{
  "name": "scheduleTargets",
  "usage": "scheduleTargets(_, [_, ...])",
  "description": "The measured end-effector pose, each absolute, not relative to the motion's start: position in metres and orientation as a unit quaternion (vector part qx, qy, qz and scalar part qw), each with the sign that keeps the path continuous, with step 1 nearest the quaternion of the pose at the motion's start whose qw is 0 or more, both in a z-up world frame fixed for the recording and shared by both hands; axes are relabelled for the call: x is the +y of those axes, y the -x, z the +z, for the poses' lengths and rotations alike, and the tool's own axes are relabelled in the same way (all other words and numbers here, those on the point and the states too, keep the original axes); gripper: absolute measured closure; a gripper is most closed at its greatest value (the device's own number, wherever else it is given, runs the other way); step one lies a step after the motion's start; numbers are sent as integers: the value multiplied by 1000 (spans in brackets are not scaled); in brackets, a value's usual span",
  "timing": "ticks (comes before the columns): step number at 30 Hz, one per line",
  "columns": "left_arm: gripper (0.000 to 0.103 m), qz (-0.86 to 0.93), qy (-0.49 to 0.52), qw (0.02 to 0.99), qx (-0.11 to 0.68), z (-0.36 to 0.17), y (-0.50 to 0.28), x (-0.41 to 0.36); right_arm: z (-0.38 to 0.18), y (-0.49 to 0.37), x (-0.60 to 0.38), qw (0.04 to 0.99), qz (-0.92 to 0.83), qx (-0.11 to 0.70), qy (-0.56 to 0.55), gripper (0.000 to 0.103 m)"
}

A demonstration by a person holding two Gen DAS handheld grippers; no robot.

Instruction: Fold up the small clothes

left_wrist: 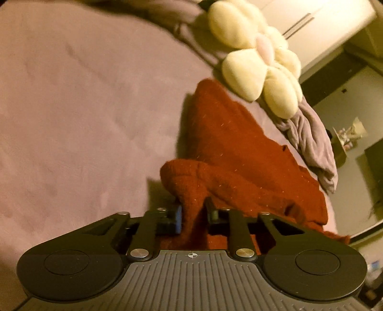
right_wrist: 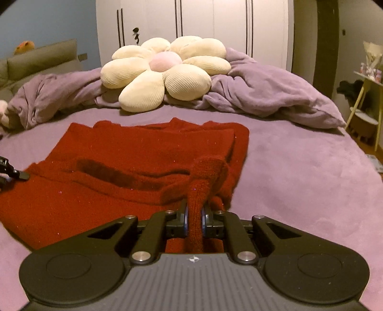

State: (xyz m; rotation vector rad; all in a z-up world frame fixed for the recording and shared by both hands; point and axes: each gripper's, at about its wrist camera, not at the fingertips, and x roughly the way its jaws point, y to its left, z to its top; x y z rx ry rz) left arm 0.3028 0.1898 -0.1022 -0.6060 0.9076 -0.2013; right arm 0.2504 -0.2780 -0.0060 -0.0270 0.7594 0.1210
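Observation:
A dark red knitted sweater [right_wrist: 134, 153] lies partly folded on the purple bed cover [right_wrist: 299, 172]. My right gripper [right_wrist: 194, 213] is shut on a bunched fold of its near right edge, lifted a little above the bed. My left gripper [left_wrist: 192, 210] is shut on a bunched fold of the same sweater [left_wrist: 234, 153], which spreads away to the right in the left wrist view. The left gripper's fingertip [right_wrist: 20, 175] shows at the left edge of the right wrist view, at the sweater's left side.
A cream flower-shaped cushion [right_wrist: 162, 71] and a rumpled purple blanket [right_wrist: 268, 91] lie at the far end of the bed. White wardrobe doors [right_wrist: 196, 21] stand behind. A small side table [right_wrist: 368, 95] stands off the bed's right side. The cushion [left_wrist: 258, 64] also shows in the left view.

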Motion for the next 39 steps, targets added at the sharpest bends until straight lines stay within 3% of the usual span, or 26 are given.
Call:
scheduleTargets(13, [89,-176,198,935,236,52,-294,148,87,-261,-289,971,45,235,5,95])
scheduleTargets(16, [88,-161,181,942,234,55,-323,137,89,-289,-287,974,29,222,11,95])
scheduleTargets(19, [87,-144,192,927,288,22,-360,129,62,-326,-290,962,21,272,-9,95])
scheduleTargets(23, [78,-127,187,899,375,-39,-387,114,8,-356,-294,934,17,357,-29,94])
scheduleTargets(25, [68,-120,174,897,387,-56,-387,109,-9,-360,-296,926,8,377,-26,89])
scheduleTargets(27, [44,-121,166,896,393,-66,-387,111,-17,-362,-300,921,6,389,-31,65])
scheduleTargets(29, [43,-116,156,898,394,-72,-389,112,-24,-362,-299,919,7,394,-30,62])
scheduleTargets(31, [47,-98,146,898,404,-76,-394,113,-28,-363,-297,919,11,395,-21,62])
scheduleTargets(32, [54,-95,149,898,402,-80,-393,115,-30,-362,-295,919,10,393,-17,69])
scheduleTargets(33, [76,-97,153,897,404,-81,-394,117,-30,-362,-293,921,11,389,-14,75])
scheduleTargets(34, [87,-97,159,895,406,-82,-396,118,-28,-360,-291,924,7,383,-7,83])
scheduleTargets(36, [89,-98,170,897,396,-81,-391,122,-23,-359,-286,928,-3,373,18,95])
scheduleTargets(39, [90,-108,171,914,353,-53,-382,126,-9,-349,-276,937,-17,339,78,95])
